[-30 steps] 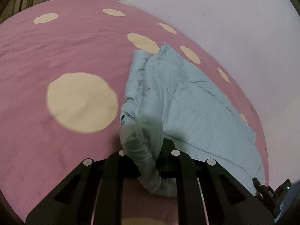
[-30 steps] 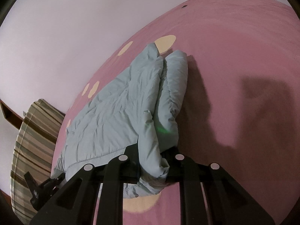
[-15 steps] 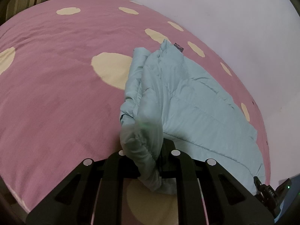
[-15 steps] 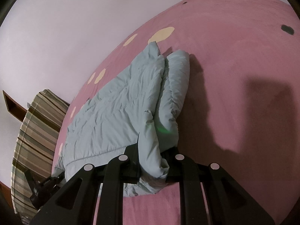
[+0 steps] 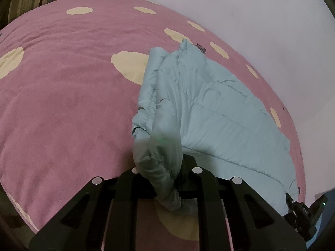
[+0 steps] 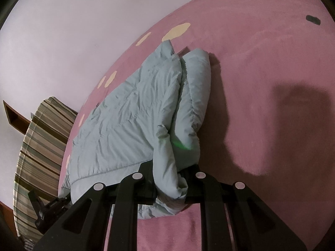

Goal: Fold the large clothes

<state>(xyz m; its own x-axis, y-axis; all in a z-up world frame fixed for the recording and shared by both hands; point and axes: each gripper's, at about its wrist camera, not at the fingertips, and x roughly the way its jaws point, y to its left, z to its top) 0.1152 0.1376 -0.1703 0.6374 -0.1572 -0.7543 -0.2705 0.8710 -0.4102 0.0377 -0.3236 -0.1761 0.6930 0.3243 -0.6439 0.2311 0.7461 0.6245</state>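
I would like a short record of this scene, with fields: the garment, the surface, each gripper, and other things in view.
garment: light blue padded jacket, partly folded, lying on the bedcover
surface: pink bedcover with cream spots
left gripper: shut on a bunched edge of the jacket
right gripper: shut on another bunched edge of the jacket
background: pale wall; striped fabric beside the bed
fold state: not finished, both edges lifted in the jaws
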